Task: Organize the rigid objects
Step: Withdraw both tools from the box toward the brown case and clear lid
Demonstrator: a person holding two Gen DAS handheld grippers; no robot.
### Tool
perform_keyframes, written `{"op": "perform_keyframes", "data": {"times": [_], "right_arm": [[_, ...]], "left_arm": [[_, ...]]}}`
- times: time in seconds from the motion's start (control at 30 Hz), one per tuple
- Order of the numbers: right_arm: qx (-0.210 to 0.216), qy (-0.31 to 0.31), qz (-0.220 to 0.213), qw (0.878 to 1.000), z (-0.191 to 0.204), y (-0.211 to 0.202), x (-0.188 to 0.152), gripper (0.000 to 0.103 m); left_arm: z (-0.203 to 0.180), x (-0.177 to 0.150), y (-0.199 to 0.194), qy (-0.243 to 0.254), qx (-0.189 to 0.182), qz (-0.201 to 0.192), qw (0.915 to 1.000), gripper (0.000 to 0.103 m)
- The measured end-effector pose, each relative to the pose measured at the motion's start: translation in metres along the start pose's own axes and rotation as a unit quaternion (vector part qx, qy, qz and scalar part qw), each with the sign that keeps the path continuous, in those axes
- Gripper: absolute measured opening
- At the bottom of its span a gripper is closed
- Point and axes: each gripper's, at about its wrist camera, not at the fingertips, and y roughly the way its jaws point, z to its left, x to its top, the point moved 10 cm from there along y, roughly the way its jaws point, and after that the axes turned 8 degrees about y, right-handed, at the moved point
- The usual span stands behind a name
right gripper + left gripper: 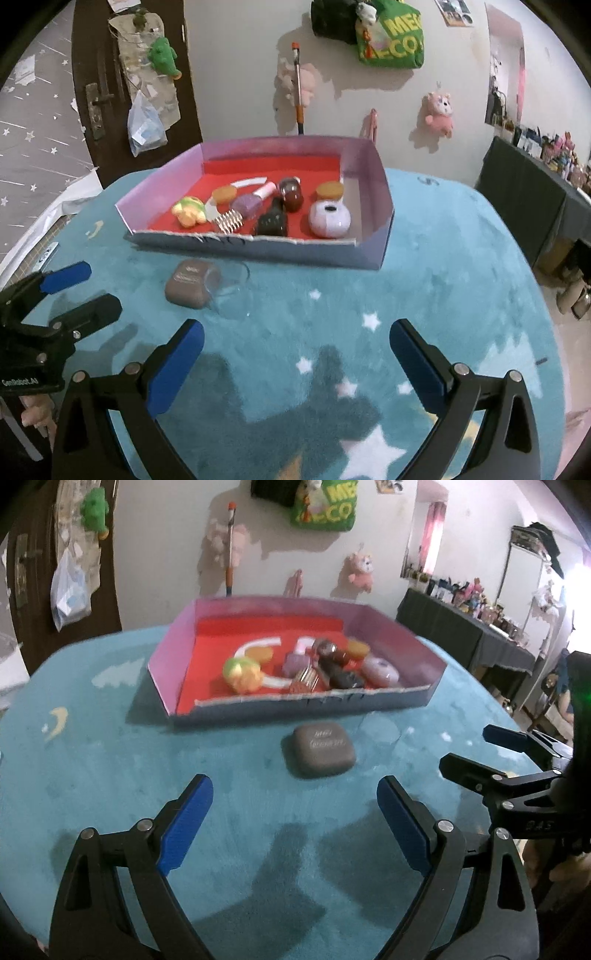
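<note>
Done: we are seeing most small items already lying in the tray [373, 236].
Left: brown case [319, 751] and clear glass [231, 291] are sitting on the desk [110, 768], just before the tray.
Jaws: we are holding left gripper [295, 812] and right gripper [295, 354] wide, empty.

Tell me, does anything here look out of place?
Yes: the brown case lies alone on the blue cloth with a clear glass beside it, outside the box holding the other trinkets.
</note>
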Motion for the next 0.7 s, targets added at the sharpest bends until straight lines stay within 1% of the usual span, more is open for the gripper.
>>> {"op": "perform_keyframes", "data": {"times": [0.07,0.2,0.37,0.53,0.7], "right_arm": [[-0.012,-0.002,0.0,1.0,-0.003,0.006,-0.005,0.103],[-0.021,0.005,0.006,1.0,-0.007,0.013,-0.012,0.103],[-0.024,0.005,0.009,1.0,-0.009,0.014,-0.012,0.103],[-0.023,0.003,0.011,1.0,-0.007,0.017,-0.013,0.103],[-0.015,0.021,0.018,0.999,-0.012,0.018,-0.014,0.103]], "left_arm": [[0.001,-0.006,0.006,-0.003,0.003,0.009,1.0,0.091],[0.003,-0.015,0.014,-0.01,0.006,0.021,0.9997,0.091],[0.007,-0.019,0.022,-0.015,0.008,0.033,0.9993,0.091],[0.011,-0.02,0.024,-0.023,0.007,0.039,0.999,0.091],[0.013,-0.02,0.026,-0.029,0.004,0.045,0.9986,0.091]]}}
